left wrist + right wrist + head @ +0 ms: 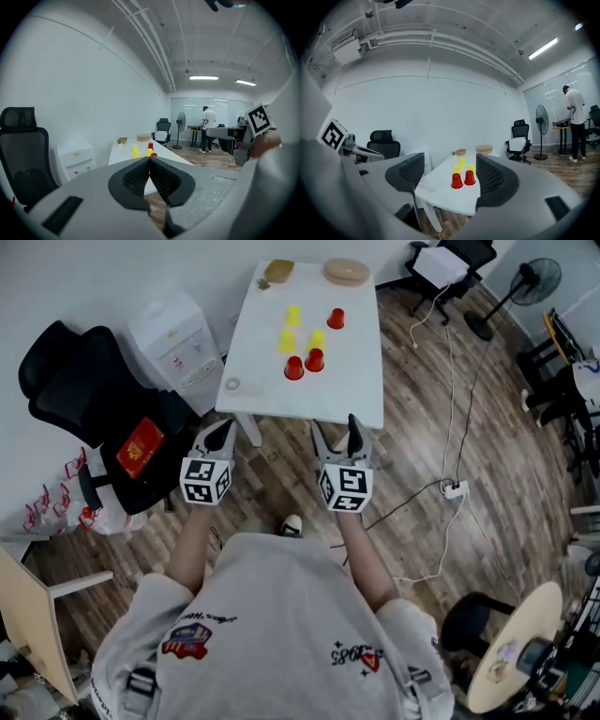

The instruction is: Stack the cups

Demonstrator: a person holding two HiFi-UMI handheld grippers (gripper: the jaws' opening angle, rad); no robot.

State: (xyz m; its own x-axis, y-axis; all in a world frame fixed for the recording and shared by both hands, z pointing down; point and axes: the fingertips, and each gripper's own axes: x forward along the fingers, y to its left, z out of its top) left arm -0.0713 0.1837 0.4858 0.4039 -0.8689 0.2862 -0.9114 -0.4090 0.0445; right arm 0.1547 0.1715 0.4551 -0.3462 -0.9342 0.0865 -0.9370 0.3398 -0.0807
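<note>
Three red cups and three yellow cups stand upside down on the white table. Two red cups are nearest me, a third red cup stands farther right, and the yellow cups sit between them. My left gripper hangs short of the table's near edge, jaws shut with nothing between them. My right gripper is beside it, open and empty. In the right gripper view the red cups show between the fingers, far off.
A black office chair with a red packet stands at the left, a white water dispenser behind it. A wooden box and a round wooden lid sit at the table's far end. Cables and a power strip lie on the floor at right.
</note>
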